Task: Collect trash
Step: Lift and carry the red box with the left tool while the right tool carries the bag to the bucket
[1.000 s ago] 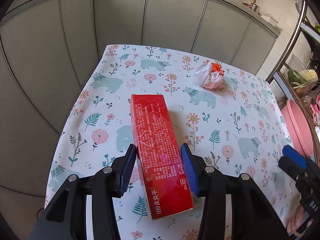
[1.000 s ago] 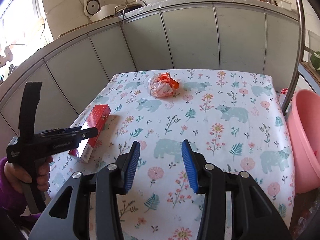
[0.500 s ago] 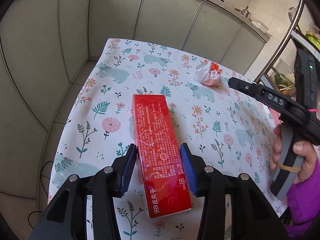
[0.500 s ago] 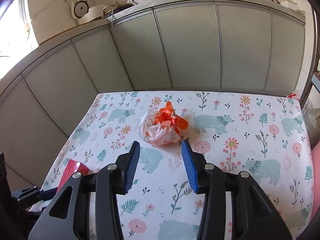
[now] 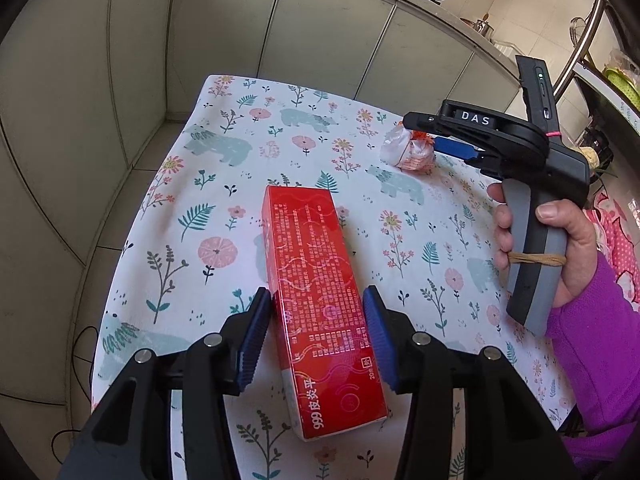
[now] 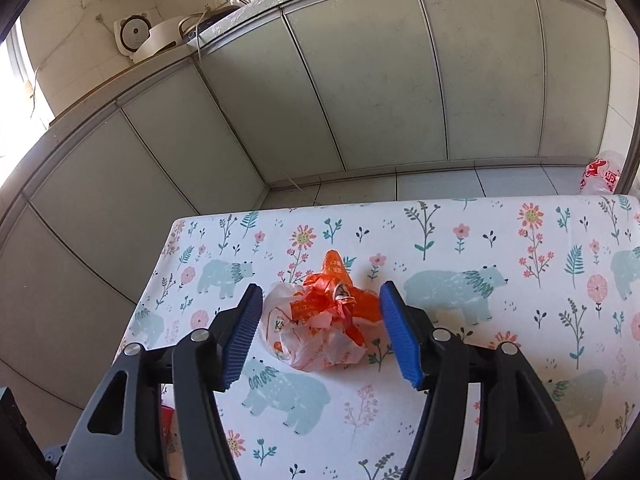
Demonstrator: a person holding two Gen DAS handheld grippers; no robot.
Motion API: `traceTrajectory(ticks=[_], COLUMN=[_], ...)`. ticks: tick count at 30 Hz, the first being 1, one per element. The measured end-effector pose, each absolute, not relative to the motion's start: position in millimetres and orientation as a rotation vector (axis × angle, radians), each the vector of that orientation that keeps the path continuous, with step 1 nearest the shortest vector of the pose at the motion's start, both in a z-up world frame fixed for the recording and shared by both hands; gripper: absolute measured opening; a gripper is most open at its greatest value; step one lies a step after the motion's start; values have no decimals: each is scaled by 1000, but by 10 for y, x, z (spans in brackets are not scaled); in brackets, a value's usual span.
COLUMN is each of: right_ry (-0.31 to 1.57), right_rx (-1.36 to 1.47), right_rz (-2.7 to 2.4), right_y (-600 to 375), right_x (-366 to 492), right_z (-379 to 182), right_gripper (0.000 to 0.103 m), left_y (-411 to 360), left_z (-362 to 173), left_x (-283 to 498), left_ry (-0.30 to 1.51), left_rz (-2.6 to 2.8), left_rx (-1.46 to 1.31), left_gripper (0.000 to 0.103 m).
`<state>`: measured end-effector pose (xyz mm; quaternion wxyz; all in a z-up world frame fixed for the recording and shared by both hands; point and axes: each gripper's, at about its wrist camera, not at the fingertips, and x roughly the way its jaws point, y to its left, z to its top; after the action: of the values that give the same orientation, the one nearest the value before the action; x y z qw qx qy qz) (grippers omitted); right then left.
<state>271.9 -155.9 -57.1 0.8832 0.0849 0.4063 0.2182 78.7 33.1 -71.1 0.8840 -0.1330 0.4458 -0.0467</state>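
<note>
A long red carton (image 5: 316, 300) lies on the floral tablecloth (image 5: 224, 216). My left gripper (image 5: 318, 330) straddles it, blue pads against both long sides, carton resting on the table. A crumpled white and orange plastic bag (image 6: 320, 328) sits further back on the table; it also shows in the left wrist view (image 5: 408, 154). My right gripper (image 6: 320, 336) is open with its jaws on either side of the bag, not touching it. The right gripper also shows from the side in the left wrist view (image 5: 456, 148), held by a hand in a purple sleeve.
Grey-green cabinet fronts (image 6: 360, 92) run behind the table. The table's left edge (image 5: 132, 240) drops to a tiled floor. A red and white plastic bag (image 6: 600, 176) lies on the floor past the far right corner. Pink items (image 5: 616, 240) sit at the right.
My right gripper has moved forward to the crumpled bag, so its open jaws now flank it. My left gripper stays on the red carton.
</note>
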Motion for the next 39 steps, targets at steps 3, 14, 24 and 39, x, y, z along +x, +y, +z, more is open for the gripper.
traceTrajectory(ticks=[3,14,24,39], right_ry=[831,882,876,836], right_rx=[152,168,186,168], right_rz=[464,467,491,491], right_y=[-1538,-1537,-1717,-2296], right_x=[2657,2638,2339,1260], right_z=[-581,-699,-617,-336], right_gripper=[62,62,49,49], left_y=[315,231,247,-47], left_z=[-707,-715,-698,-477], left_x=[778,773,761,645], left_ry=[925,920,917,869], left_rz=[-93,-59,-55,-68], left_rx=[-267,-204,-216,-155], left_gripper=[47,48,47,44])
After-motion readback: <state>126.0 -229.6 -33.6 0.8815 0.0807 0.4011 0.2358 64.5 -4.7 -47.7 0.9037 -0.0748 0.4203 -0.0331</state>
